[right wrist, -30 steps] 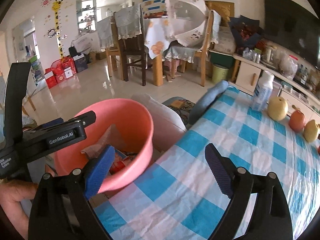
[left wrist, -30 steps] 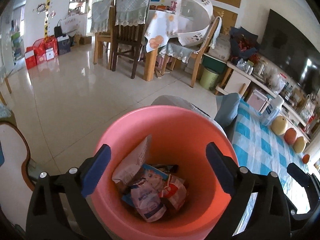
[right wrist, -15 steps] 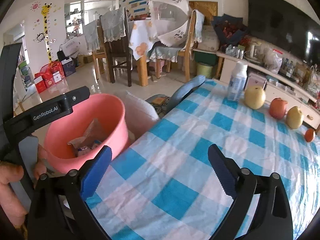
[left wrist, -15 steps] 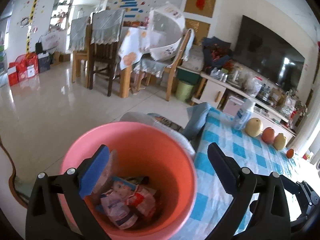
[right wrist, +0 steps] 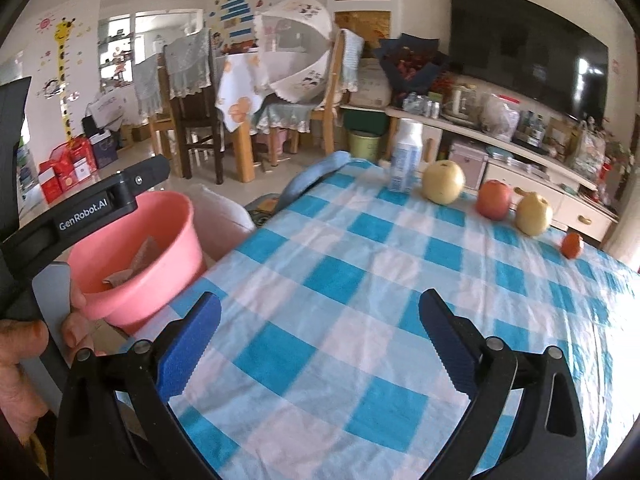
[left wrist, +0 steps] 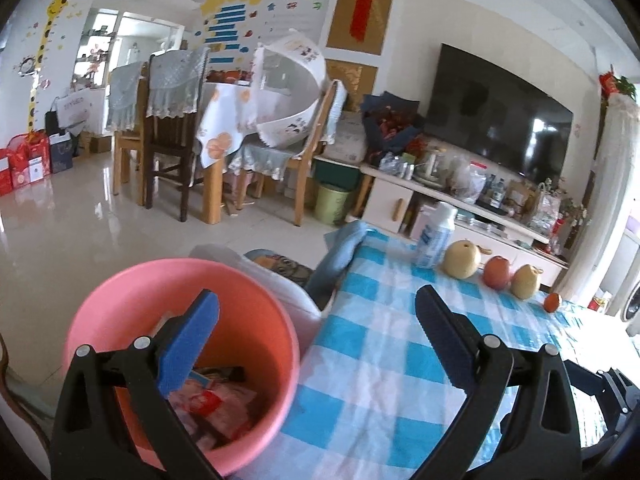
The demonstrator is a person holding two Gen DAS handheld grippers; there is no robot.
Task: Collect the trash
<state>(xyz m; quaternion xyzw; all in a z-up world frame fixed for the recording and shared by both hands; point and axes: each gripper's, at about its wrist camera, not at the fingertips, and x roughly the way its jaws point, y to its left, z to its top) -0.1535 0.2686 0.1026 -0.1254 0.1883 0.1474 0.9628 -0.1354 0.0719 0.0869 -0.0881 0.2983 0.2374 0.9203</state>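
Observation:
A pink bin (left wrist: 120, 300) sits low at the left edge of the table, with crumpled wrappers (left wrist: 212, 400) inside it. My left gripper (left wrist: 316, 296) is open and empty; its left finger hangs over the bin and its right finger over the checked cloth. In the right wrist view the bin (right wrist: 160, 264) is at the left, behind the left tool's black arm (right wrist: 100, 208), which a hand (right wrist: 16, 344) holds. My right gripper (right wrist: 320, 298) hovers over the blue-and-white cloth (right wrist: 360, 280). Its jaws are opening, with nothing between them.
Along the table's far edge stand a white bottle (right wrist: 406, 160), two pears (right wrist: 444, 186), an apple (right wrist: 494, 200) and a small orange (right wrist: 572, 245). A white cushion (right wrist: 222, 212) lies beside the bin. Chairs, a dining table and a TV bench stand beyond.
Both views have swung right: the bin has slid to the lower left and the checked cloth fills more of each frame. The right jaws have spread slightly wider.

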